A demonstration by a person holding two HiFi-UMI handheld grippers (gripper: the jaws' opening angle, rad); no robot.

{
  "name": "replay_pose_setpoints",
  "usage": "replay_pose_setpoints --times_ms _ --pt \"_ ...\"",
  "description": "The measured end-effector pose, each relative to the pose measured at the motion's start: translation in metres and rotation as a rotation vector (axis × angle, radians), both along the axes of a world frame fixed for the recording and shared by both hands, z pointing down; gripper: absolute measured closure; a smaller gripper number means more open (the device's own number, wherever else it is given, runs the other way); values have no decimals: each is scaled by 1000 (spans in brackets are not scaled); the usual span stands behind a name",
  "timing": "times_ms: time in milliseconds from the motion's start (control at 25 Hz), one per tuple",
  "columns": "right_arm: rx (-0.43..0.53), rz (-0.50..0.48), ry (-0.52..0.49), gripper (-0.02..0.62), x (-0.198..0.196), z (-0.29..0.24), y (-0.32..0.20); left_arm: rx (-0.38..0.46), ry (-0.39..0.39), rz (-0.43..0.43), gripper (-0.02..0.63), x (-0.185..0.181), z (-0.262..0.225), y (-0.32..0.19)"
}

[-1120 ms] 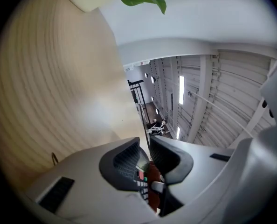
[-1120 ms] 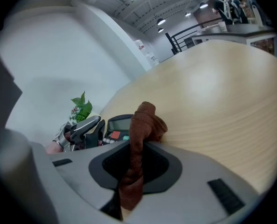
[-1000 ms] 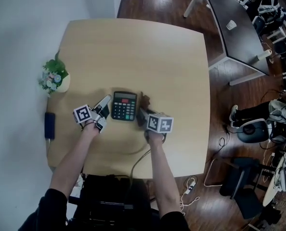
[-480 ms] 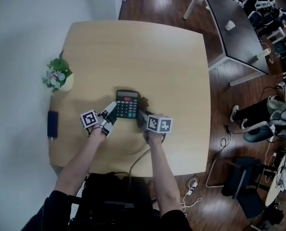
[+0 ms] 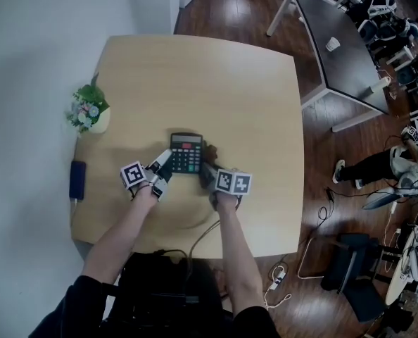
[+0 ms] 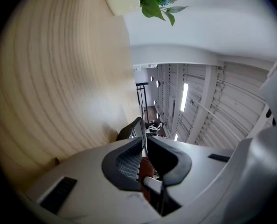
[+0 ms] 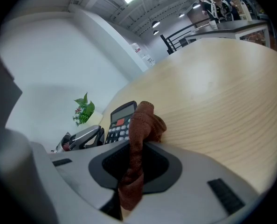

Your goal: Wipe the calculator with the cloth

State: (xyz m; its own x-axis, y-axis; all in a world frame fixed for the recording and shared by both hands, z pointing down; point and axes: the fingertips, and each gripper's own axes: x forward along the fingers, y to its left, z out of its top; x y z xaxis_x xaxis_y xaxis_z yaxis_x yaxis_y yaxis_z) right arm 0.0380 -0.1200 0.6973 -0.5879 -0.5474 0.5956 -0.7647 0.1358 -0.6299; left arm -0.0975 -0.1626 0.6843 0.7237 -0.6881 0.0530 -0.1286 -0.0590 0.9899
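Near the table's [image 5: 216,83] front edge, the calculator [image 5: 186,153] lies flat, keys up. Left gripper [image 6: 144,135]: jaws have just been closing and pinch its left edge, I judge to steady it. Right gripper [image 7: 141,146] is clamped on the brown cloth [image 7: 145,120], just beside the calculator's right edge. Wipe not begun. Next: bring the cloth onto the keys with light pressure. 1 pot [image 5: 96,122] holds a flowering plant [image 5: 86,108].

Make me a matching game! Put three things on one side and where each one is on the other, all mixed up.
Things:
1. calculator
2. cloth
3. plant

Places:
A. near the left edge of the table
B. pinched in the right hand-held gripper
C. flat on the table, beside the cloth

Pairs: 1-C, 2-B, 3-A
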Motion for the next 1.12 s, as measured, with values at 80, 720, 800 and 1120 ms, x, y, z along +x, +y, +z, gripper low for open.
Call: replay_pose_setpoints --times_ms 80,720,800,1120 --pt "8 18 -12 531 1 -1 2 -3 -3 -25 561 -6 2 2" --pt "153 356 -754 534 78 -91 164 438 557 -345 598 -130 -197 156" --pt "205 337 -800 534 79 -113 165 498 599 -328 595 -131 -219 177" --pt "509 303 -967 534 89 -247 185 843 630 -154 590 -125 -355 227"
